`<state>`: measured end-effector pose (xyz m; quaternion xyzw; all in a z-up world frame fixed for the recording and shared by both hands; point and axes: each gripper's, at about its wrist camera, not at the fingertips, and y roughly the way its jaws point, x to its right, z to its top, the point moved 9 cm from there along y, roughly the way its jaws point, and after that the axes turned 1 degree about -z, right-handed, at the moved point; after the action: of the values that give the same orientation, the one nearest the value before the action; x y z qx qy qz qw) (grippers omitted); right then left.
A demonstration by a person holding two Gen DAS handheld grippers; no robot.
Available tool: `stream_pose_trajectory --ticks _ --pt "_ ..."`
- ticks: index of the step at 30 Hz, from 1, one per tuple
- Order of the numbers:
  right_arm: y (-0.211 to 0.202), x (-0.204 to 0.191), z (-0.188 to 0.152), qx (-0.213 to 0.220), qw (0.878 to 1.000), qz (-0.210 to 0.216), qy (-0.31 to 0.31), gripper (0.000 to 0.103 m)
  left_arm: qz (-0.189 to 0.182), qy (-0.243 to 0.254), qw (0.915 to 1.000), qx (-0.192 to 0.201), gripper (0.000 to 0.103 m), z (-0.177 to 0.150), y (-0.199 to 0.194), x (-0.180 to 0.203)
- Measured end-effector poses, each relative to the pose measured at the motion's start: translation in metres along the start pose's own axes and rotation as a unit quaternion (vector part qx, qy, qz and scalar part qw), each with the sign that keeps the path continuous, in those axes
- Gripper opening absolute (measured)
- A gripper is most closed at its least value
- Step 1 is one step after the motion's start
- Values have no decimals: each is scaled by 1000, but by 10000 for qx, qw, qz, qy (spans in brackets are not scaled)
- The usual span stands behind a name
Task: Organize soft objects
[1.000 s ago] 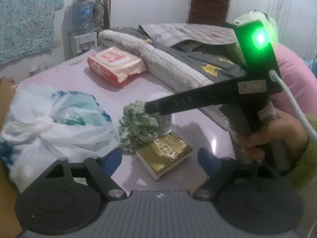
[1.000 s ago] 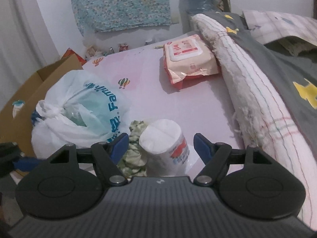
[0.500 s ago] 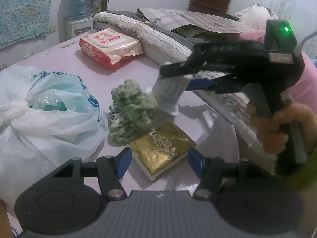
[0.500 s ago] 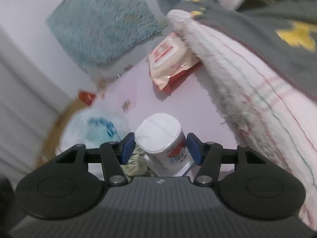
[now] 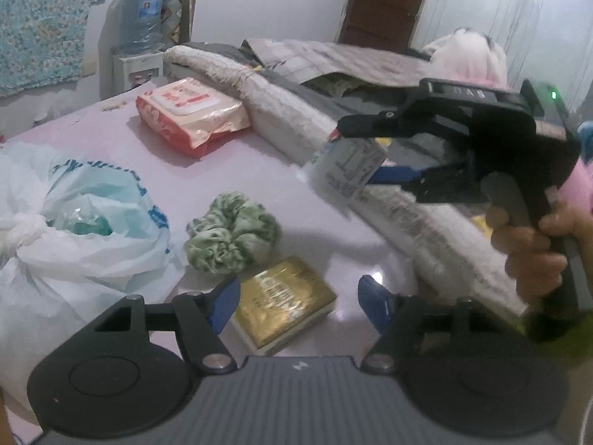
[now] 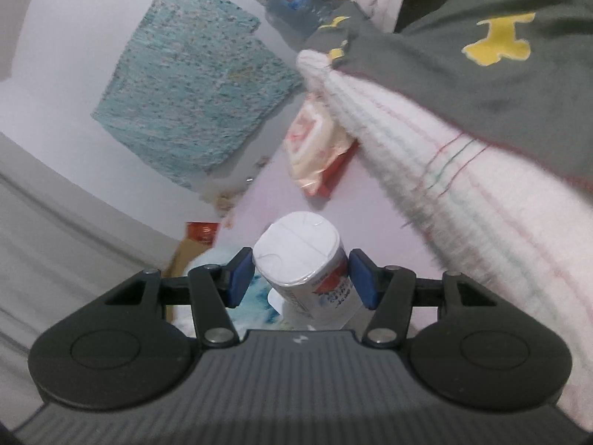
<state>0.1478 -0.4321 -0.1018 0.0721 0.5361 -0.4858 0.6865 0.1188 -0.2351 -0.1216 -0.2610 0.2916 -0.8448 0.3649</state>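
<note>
Right claw lifted cotton-pad roll off bed, apparently tilted; left claw opening

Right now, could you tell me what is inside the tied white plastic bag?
Through the thin white plastic bag, something pale teal and crinkled shows near the knot. What it is, and anything deeper inside, stays hidden by the plastic.

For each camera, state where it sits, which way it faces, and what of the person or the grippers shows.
Left wrist: on the left gripper, aimed down over the gold packet, green scrunchie and plastic bag; jaws opening, empty; the right gripper and a hand show.
Right wrist: on the right gripper, rolled, facing the wall; pads grip the cotton-pad roll.
Shared: roll, wipes pack, towel.
</note>
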Motion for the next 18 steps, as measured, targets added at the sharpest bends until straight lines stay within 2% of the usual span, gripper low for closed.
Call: stream_pose_trajectory --ticks 5,8,11,13,16,18 --pt "8 -22 -32 -507 9959 653 373 55 -255 -229 9990 288 69 10 -18 4" --pt "18 -34 -57 -875 9897 979 571 55 -200 -154 9989 405 70 7 -38 1" --pt "31 -41 -81 -1189 9841 1120 700 55 50 -15 9992 398 76 -6 -55 -7" --pt "38 -44 -92 -1386 9797 1196 812 55 360 158 9984 398 80 -18 -63 -15" --pt "44 -53 -104 -1703 9725 1312 900 55 758 342 9959 361 81 -33 -69 -25" --pt "44 -63 -108 -1946 9663 1404 930 55 879 437 9943 409 81 -39 -75 -27"
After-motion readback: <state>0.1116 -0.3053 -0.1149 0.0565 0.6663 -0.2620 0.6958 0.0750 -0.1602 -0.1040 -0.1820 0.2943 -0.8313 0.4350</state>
